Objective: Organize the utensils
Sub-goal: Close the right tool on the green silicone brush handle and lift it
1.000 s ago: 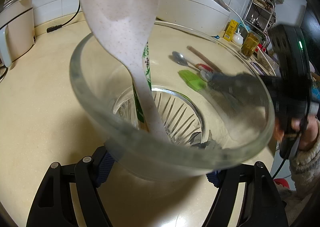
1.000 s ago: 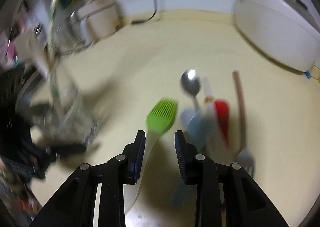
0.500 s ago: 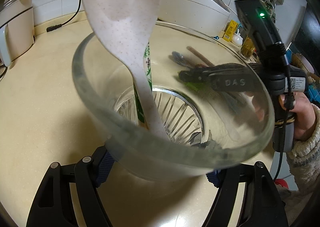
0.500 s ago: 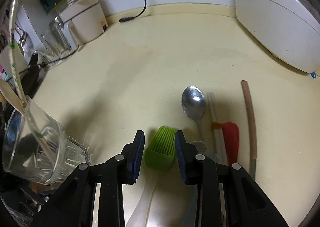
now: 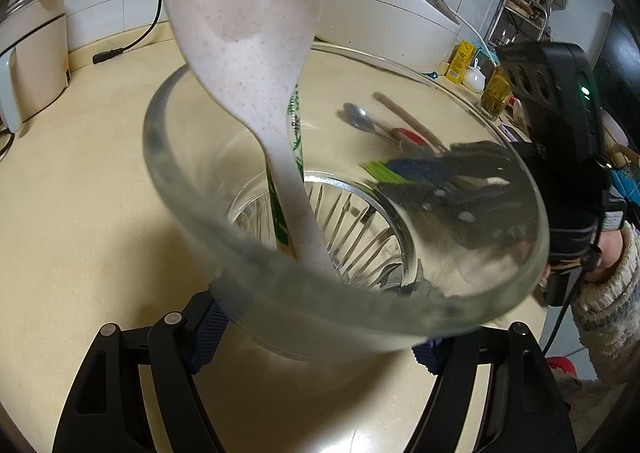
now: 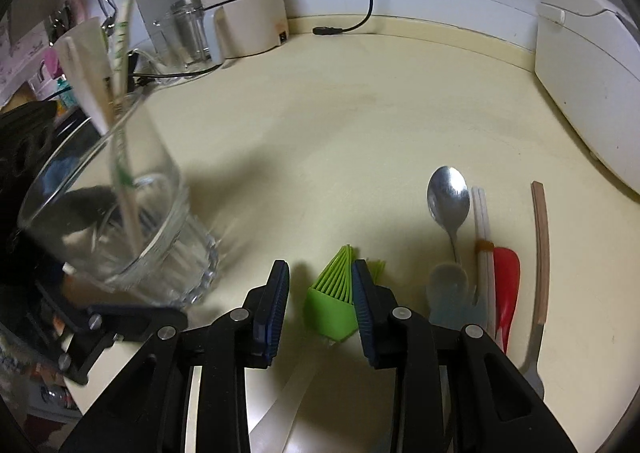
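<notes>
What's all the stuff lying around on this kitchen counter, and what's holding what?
glass: one, clear, tilted, held at counter's left
rice paddle: one, speckled white, standing in glass
brush: one, green bristles, on counter between right gripper's pads
metal spoon: one, silver, right of brush
red scoop: one, right of spoon
fork: one, brown handle, far right
rice cooker: one, white, back right
left gripper: black, blue pads, shut on glass
right gripper: black, blue pads, open
hand: one, knit sleeve, holding right gripper
</notes>
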{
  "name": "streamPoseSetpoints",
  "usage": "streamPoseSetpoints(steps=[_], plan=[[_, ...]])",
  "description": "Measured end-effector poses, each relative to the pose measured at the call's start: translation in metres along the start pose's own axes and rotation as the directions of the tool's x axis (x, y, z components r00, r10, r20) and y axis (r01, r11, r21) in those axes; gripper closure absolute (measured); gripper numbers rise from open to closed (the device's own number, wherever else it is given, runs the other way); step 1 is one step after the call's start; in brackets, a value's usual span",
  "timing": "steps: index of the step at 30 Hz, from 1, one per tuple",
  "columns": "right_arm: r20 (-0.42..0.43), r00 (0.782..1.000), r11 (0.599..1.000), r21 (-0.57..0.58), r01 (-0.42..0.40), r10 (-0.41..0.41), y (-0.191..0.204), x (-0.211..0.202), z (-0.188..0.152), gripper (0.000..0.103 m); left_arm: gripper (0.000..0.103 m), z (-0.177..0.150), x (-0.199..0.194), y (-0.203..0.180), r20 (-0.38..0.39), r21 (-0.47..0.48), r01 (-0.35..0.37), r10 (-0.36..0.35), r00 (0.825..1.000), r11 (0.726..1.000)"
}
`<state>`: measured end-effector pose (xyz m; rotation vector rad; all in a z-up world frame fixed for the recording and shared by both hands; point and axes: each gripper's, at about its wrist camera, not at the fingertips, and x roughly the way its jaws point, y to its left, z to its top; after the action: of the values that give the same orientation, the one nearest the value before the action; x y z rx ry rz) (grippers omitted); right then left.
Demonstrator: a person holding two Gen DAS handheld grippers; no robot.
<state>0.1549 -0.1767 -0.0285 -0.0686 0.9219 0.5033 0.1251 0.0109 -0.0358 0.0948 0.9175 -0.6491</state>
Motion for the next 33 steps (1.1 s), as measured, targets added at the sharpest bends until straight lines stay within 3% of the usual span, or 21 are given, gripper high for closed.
streamPoseSetpoints(steps=[5,10,17,23,33], plan=[[0.004,0.997,0.997,-0.029,-0.072,0.072,0.006,-0.01,-0.015,0.071,0.024,0.0,0.0,-0.001,-0.001,0.004,-0.004,0.004,1.0,1.0],[0.055,0.998,0.999,0.037,0.019,-0.021,0.006,-0.029,-0.026,0.071,0.024,0.0,0.0,-0.001,-0.002,0.006,-0.008,0.008,1.0,1.0],[0.029,0.996,0.995,0.049,0.082,-0.083,0.021,-0.033,-0.039,0.071,0.024,0.0,0.001,-0.003,-0.003,0.01,-0.014,0.014,1.0,1.0],[-0.009,0.997,0.99,0.113,0.08,-0.079,0.013,-0.026,-0.036,0.071,0.024,0.001,0.001,-0.005,-0.004,0.011,-0.015,0.015,1.0,1.0],[-0.082,0.989,0.984,0.126,0.129,-0.12,0.018,-0.008,-0.011,0.07,0.024,0.001,0.002,-0.005,-0.003,0.009,-0.012,0.012,1.0,1.0]])
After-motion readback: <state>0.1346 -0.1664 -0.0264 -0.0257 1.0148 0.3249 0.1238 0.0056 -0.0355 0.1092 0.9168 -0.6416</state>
